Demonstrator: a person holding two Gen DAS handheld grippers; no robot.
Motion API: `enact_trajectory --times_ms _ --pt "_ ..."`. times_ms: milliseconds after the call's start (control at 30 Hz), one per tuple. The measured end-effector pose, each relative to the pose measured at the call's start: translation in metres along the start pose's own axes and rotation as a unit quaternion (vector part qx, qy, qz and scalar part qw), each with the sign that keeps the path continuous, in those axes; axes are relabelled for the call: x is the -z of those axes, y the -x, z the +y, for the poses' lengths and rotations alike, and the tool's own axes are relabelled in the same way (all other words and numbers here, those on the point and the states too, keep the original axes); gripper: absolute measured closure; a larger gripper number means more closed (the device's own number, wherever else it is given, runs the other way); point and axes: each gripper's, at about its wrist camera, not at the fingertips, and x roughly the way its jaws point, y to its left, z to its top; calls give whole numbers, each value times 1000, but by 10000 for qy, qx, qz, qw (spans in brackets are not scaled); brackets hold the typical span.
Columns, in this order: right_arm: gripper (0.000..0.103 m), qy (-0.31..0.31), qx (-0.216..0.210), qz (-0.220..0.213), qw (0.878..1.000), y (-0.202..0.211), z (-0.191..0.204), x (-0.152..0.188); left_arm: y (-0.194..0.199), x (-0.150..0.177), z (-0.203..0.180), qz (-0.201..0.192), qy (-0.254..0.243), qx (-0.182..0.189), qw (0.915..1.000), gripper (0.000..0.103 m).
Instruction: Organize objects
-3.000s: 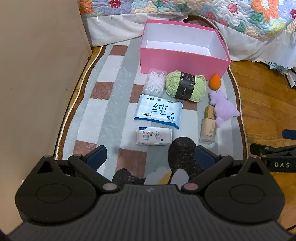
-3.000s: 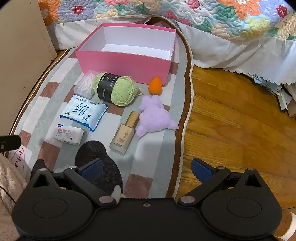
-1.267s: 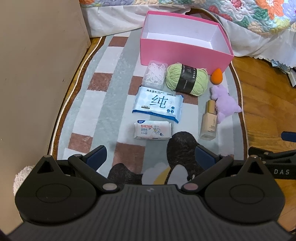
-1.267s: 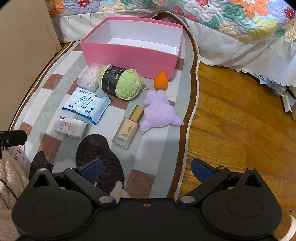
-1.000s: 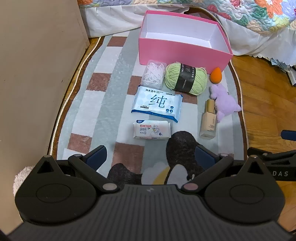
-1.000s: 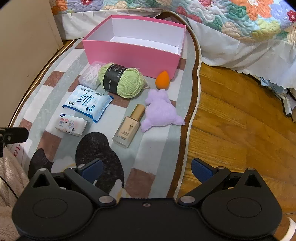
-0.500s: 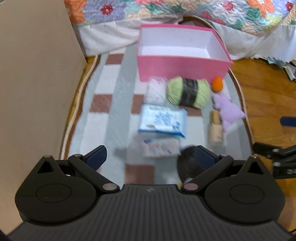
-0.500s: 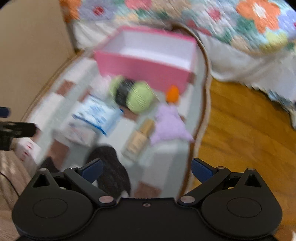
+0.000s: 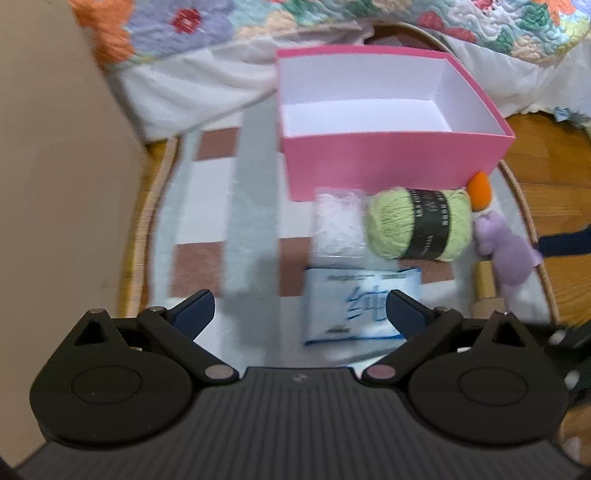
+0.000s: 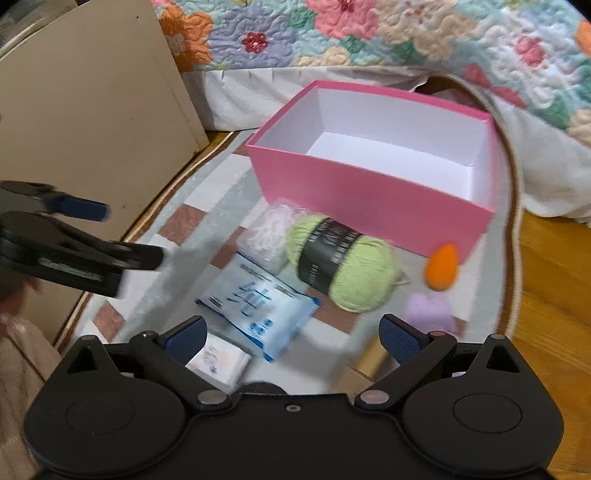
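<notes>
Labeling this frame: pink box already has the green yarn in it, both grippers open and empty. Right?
Not quite. The pink box is empty; the green yarn lies on the rug in front of it, as the right wrist view shows. Both the left gripper and right gripper are open and empty.

Box [image 9: 391, 166] sits at the back of the rug [image 9: 207, 192], right by the bed [image 10: 369, 33]; yarn [image 9: 419, 229] just in front. Wipes pack [image 9: 354, 306] lies nearer still; plush [image 9: 506, 251] off to the yarn's right.

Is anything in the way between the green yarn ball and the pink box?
Nothing visible is. The green yarn ball lies right in front of the pink box, whose top is open and inside looks empty.
</notes>
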Motion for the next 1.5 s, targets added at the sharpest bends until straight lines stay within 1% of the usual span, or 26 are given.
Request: enact_trajectory --times_ms 67,133,267,333,400,433,467,500,600,633,700,733,833,867,900,933,967,1000,1067,1133,1200,1233,1267,1300,1333,1500 --pt "3 -98 -144 74 9998 -12 0 -2 -15 -3 4 70 138 291 9995 4" --pt "5 -193 -213 148 9995 -26 -1 -3 -26 -2 5 72 185 337 9992 4" --pt "7 -455 -394 341 9976 -48 -5 1 -46 4 14 110 362 493 9981 6" --pt "7 -721 -583 400 9949 -55 -9 3 -58 10 25 238 577 684 9957 6" --pt "8 -1054 -722 448 9908 -66 -13 6 -69 16 38 367 831 836 9924 11" --pt "8 -1251 -776 474 9880 -72 -15 8 -73 17 43 407 936 871 9910 11" --pt "8 -1418 -808 492 9854 -79 -17 11 -77 19 47 429 1019 893 9899 13" --pt "9 -1567 -820 493 9830 -84 -18 13 -81 20 50 430 1073 907 9891 17" --pt "11 -1855 -742 445 9788 -95 -18 21 -87 22 56 371 1211 922 9877 26" --pt "11 -1884 -721 466 9783 -98 -16 23 -89 22 57 365 1251 907 9873 26" --pt "11 -1868 -675 460 9790 -102 -12 26 -92 21 54 348 1198 729 9895 27" --pt "11 -1911 -634 429 9786 -105 -11 26 -93 21 52 336 1184 699 9899 27" --pt "11 -2164 -672 497 9727 -120 -16 26 -98 20 49 334 1222 819 9886 27" --pt "11 -2321 -723 474 9689 -122 -19 27 -99 21 48 316 1234 831 9884 29" --pt "11 -2427 -754 418 9663 -123 -20 29 -102 22 47 296 1253 844 9881 36" --pt "11 -2538 -831 381 9629 -122 -20 30 -104 23 46 308 1266 852 9878 40" --pt "11 -2630 -987 416 9588 -123 -20 31 -107 23 45 361 1294 874 9871 45" --pt "12 -2706 -1091 437 9555 -123 -21 32 -110 24 44 403 1343 961 9854 46" --pt "13 -2713 -1017 395 9563 -124 -21 31 -110 24 42 339 1373 999 9849 47" --pt "19 -2557 -922 392 9616 -127 -18 30 -110 22 39 294 1299 943 9866 48" --pt "33 -2404 -705 440 9671 -128 -16 29 -110 24 37 280 1274 938 9870 53" --pt "35 -2391 -657 452 9677 -130 -17 31 -110 25 37 322 1300 1059 9853 59" --pt "38 -2403 -636 429 9677 -130 -18 32 -110 26 39 413 1378 1255 9816 60" --pt "40 -2406 -642 403 9677 -130 -18 32 -112 28 40 563 1529 1498 9752 60" --pt "42 -2360 -624 396 9689 -130 -17 31 -112 29 41 645 1596 1600 9720 60" --pt "42 -1774 -441 316 9826 -129 -4 31 -108 34 47 688 1845 1771 9643 60"
